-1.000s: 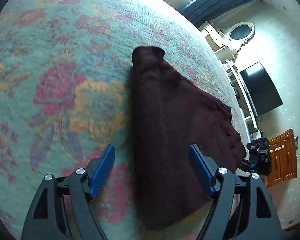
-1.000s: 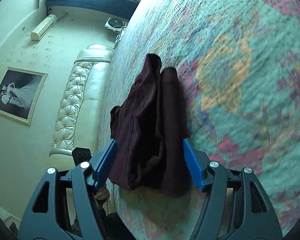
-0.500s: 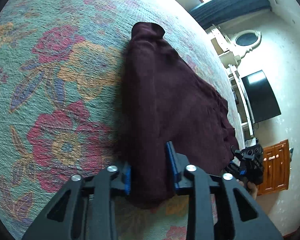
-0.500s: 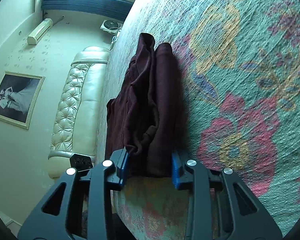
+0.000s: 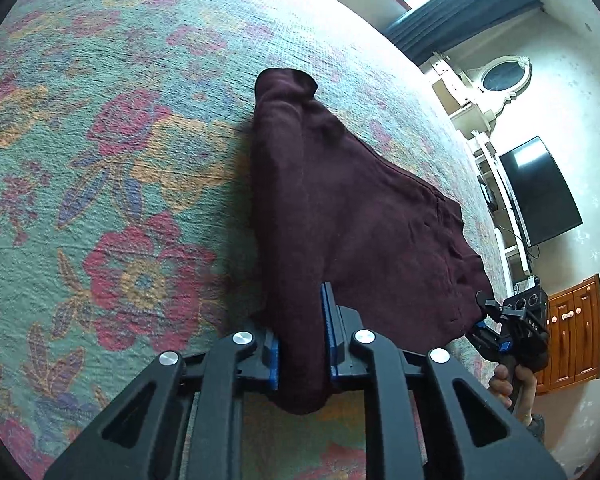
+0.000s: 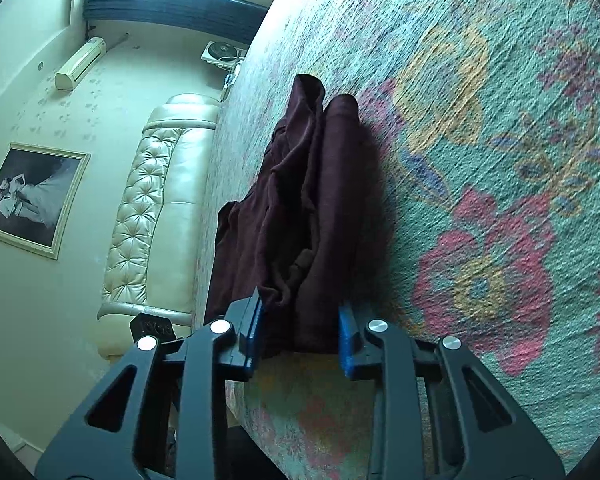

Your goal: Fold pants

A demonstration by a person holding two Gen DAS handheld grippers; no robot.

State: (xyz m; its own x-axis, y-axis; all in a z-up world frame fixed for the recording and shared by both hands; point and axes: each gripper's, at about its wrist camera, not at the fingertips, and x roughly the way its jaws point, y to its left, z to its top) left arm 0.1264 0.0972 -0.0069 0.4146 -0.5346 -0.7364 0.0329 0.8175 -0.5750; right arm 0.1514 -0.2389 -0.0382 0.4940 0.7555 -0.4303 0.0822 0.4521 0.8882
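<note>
The dark maroon pants (image 5: 340,208) lie folded lengthwise on a floral bedspread (image 5: 120,160). My left gripper (image 5: 302,344) is shut on the near end of the pants, cloth bunched between its blue pads. In the right wrist view the pants (image 6: 300,200) run away from me. My right gripper (image 6: 300,332) is shut on their near edge, the layered cloth pinched between its pads. The right gripper also shows at the far right of the left wrist view (image 5: 496,320), at the pants' other corner.
The bedspread (image 6: 500,160) covers a wide bed. A cream tufted headboard (image 6: 152,216) stands at the left of the right wrist view. A television (image 5: 540,192) and a wooden cabinet (image 5: 572,328) stand beyond the bed edge.
Both grippers went from wide open around the pants to closed on the near edges, and both moved in closer to the cloth.
</note>
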